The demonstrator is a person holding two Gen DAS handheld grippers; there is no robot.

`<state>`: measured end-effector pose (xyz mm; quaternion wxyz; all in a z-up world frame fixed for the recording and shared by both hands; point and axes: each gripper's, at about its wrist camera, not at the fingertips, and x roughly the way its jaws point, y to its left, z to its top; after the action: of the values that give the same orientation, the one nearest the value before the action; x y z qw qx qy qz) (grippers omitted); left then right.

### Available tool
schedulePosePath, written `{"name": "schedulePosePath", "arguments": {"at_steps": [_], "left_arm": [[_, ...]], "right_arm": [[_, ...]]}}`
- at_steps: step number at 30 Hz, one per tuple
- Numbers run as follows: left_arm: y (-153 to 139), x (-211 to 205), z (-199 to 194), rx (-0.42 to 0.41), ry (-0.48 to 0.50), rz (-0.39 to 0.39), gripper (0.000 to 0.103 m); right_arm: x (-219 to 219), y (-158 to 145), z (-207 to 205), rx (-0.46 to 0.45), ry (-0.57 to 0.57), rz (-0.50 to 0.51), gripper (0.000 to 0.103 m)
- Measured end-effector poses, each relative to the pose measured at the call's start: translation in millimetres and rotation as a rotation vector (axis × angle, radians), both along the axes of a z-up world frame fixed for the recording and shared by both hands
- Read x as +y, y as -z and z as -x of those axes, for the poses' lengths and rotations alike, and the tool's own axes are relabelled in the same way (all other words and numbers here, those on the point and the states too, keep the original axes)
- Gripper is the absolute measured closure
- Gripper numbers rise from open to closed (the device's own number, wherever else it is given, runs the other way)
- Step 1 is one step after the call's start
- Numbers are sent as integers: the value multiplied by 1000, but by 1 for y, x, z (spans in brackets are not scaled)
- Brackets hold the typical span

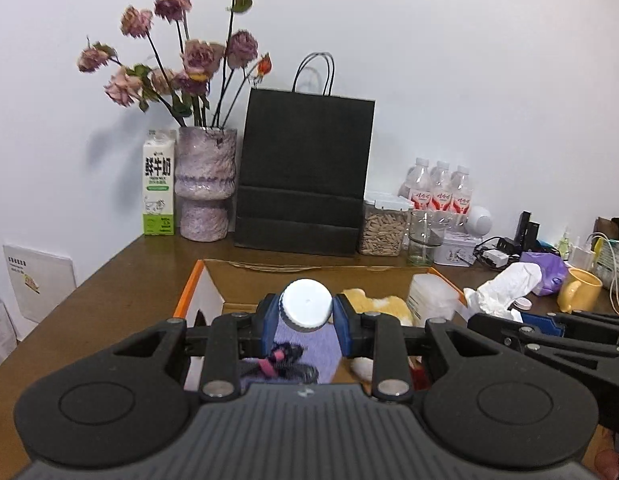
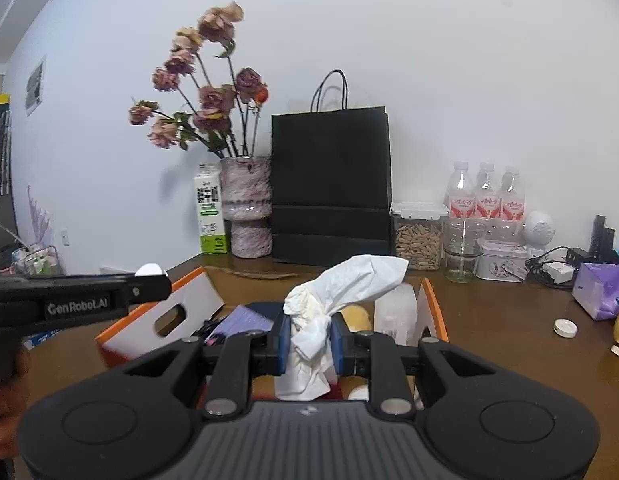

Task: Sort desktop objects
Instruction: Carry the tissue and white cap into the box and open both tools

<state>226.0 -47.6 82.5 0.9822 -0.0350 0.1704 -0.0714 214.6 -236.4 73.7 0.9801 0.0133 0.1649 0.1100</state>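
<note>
My left gripper (image 1: 305, 316) is shut on a white ribbed bottle cap (image 1: 306, 306), held above an open cardboard box with an orange rim (image 1: 188, 290). The box holds a purple item (image 1: 297, 344), a yellow plush thing (image 1: 379, 304) and a clear plastic container (image 1: 431, 296). My right gripper (image 2: 309, 340) is shut on a crumpled white tissue (image 2: 341, 284), over the same box (image 2: 431, 300). The tissue also shows in the left wrist view (image 1: 505, 284), and the left gripper with its cap (image 2: 149, 270) shows at the left of the right wrist view.
Along the wall stand a milk carton (image 1: 159, 184), a vase of dried roses (image 1: 205, 184), a black paper bag (image 1: 305, 176), a jar of seeds (image 1: 383, 224), a glass jar (image 1: 423, 236) and water bottles (image 1: 441, 188). At the right lie a tin (image 2: 503, 266), cables, purple packaging (image 2: 601, 288), a yellow mug (image 1: 579, 290) and a small white lid (image 2: 565, 327).
</note>
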Motion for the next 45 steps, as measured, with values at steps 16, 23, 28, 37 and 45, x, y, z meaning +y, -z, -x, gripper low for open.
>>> {"name": "schedulePosePath", "arguments": {"at_steps": [16, 23, 28, 37, 45], "left_arm": [[42, -14, -52, 77, 8, -87, 73], [47, -19, -51, 78, 14, -115, 73], [48, -19, -51, 76, 13, -120, 73], [48, -17, -49, 53, -7, -123, 44], [42, -11, -40, -39, -95, -99, 0]], "right_arm": [[-10, 46, -68, 112, -29, -65, 83], [-13, 48, -65, 113, 3, -66, 83], [-12, 49, -63, 111, -5, -55, 83], [-9, 47, -59, 98, 3, -40, 64], [-13, 40, -48, 21, 49, -57, 0]]}}
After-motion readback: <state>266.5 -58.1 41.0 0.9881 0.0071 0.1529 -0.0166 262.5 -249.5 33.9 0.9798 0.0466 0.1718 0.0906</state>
